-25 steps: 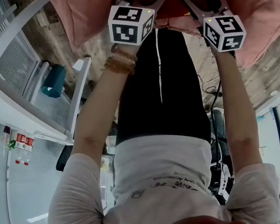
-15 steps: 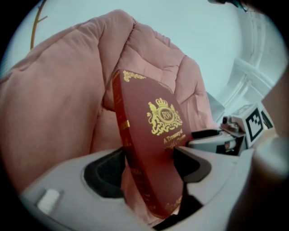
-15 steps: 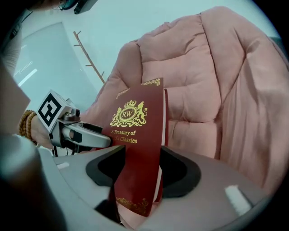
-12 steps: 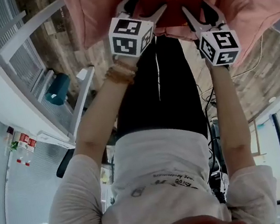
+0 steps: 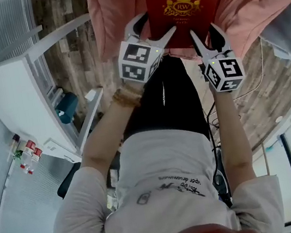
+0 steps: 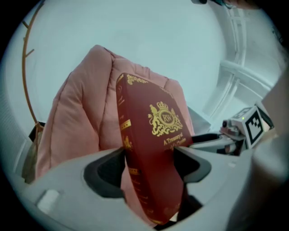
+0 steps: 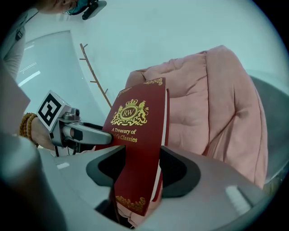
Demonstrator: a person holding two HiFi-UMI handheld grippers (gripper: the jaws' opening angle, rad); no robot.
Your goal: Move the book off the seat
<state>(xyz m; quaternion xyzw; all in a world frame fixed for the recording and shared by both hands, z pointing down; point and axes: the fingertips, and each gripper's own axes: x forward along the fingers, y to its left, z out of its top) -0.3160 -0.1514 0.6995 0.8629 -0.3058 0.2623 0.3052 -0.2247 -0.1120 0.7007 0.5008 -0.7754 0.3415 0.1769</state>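
Note:
A dark red hardback book [image 5: 182,4] with a gold crest is held up between both grippers, over a pink padded seat cushion [image 5: 258,0]. My left gripper [image 5: 153,29] is shut on the book's left lower edge, near the spine [image 6: 131,149]. My right gripper [image 5: 204,32] is shut on the right lower edge; its jaws have just been closing on the book [image 7: 135,135]. In the left gripper view the cushion [image 6: 76,117] stands behind the book and the right gripper [image 6: 212,142] shows at the right. The left gripper [image 7: 90,133] shows in the right gripper view.
A white desk or shelf unit [image 5: 19,90] stands at the left with a teal object [image 5: 66,107] beside it. A cable [image 5: 255,81] lies on the wooden floor at the right. A thin wooden coat stand [image 7: 95,74] rises behind the book.
Both grippers have risen together with the book gripped between them. Far more of the book's cover now shows in the head view.

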